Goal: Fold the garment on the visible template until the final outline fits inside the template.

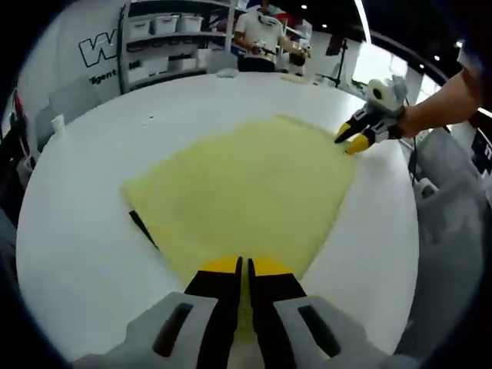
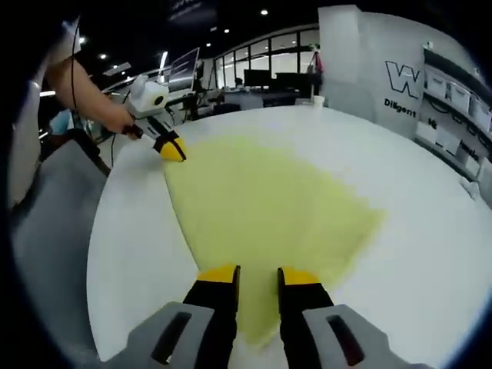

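Observation:
A pale yellow garment [image 1: 246, 192] lies spread flat on the round white table [image 1: 84, 254]. A short dark strip of the template [image 1: 143, 227] peeks out from under its left edge. My left gripper [image 1: 244, 265] is shut on the garment's near edge, with yellow cloth pinched between the jaws; in the right gripper view the left gripper [image 2: 171, 147] sits at the garment's far corner. My right gripper [image 2: 259, 275] stands open over the garment [image 2: 269, 207], its jaws apart on either side of the near corner. In the left gripper view the right gripper [image 1: 354, 138] rests at the far right corner.
A person's forearm [image 1: 442, 104] reaches in from the right. Another person [image 1: 261, 38] stands beyond the table by white shelves [image 1: 165, 42]. A grey chair [image 2: 54, 231] stands close to the table's edge. A white cup [image 2: 318, 101] sits at the far rim.

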### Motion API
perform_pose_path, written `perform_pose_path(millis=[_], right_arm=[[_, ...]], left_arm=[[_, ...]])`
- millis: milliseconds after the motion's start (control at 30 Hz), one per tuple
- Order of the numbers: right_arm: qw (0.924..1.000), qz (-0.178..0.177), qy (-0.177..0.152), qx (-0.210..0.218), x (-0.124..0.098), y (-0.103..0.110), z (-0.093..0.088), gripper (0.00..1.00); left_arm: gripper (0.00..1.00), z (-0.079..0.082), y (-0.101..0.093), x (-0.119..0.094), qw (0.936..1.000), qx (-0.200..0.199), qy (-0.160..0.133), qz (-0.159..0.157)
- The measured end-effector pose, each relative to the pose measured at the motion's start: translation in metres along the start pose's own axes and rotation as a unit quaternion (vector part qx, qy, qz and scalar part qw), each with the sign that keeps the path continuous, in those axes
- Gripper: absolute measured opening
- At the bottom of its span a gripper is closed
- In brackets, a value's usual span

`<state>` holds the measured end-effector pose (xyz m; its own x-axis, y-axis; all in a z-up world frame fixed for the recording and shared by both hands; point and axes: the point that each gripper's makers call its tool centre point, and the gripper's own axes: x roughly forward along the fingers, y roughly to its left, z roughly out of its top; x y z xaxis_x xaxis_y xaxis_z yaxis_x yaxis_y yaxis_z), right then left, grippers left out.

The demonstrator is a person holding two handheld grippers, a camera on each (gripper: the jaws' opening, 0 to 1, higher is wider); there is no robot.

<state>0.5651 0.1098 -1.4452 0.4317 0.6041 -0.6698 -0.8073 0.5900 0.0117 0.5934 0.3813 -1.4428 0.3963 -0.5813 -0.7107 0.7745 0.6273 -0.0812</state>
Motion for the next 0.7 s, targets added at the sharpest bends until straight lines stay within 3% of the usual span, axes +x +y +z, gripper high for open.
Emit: perform_pose_path(millis=[67,100,200,367,633,700], right_arm=[[0.9988,-0.005,-0.032,0.038,-0.004,-0.001,-0.001,0.11],[0.999,-0.023,-0.026,0.029,-0.008,-0.008,-0.005,0.07],[0.9989,-0.02,-0.029,0.029,-0.009,-0.005,-0.005,0.02],[0.9989,-0.024,-0.029,0.027,-0.011,-0.005,-0.005,0.02],[0.9993,-0.023,-0.017,0.025,-0.01,0.0,-0.004,0.09],[0.9992,-0.022,-0.016,0.028,-0.01,0.0,-0.004,0.1]], left_arm=[[0.0,-0.001,0.006,-0.005,0.9997,-0.013,-0.019,0.002],[0.0,-0.002,0.006,-0.007,0.9994,-0.026,-0.021,0.0],[0.0,-0.005,0.01,-0.01,0.9993,-0.022,-0.03,0.008],[0.0,-0.01,0.019,-0.02,0.9982,-0.045,-0.029,0.027],[0.0,-0.018,0.008,-0.027,0.9994,-0.013,-0.019,0.027],[0.0,-0.023,0.015,-0.028,0.9985,-0.033,-0.022,0.037]])
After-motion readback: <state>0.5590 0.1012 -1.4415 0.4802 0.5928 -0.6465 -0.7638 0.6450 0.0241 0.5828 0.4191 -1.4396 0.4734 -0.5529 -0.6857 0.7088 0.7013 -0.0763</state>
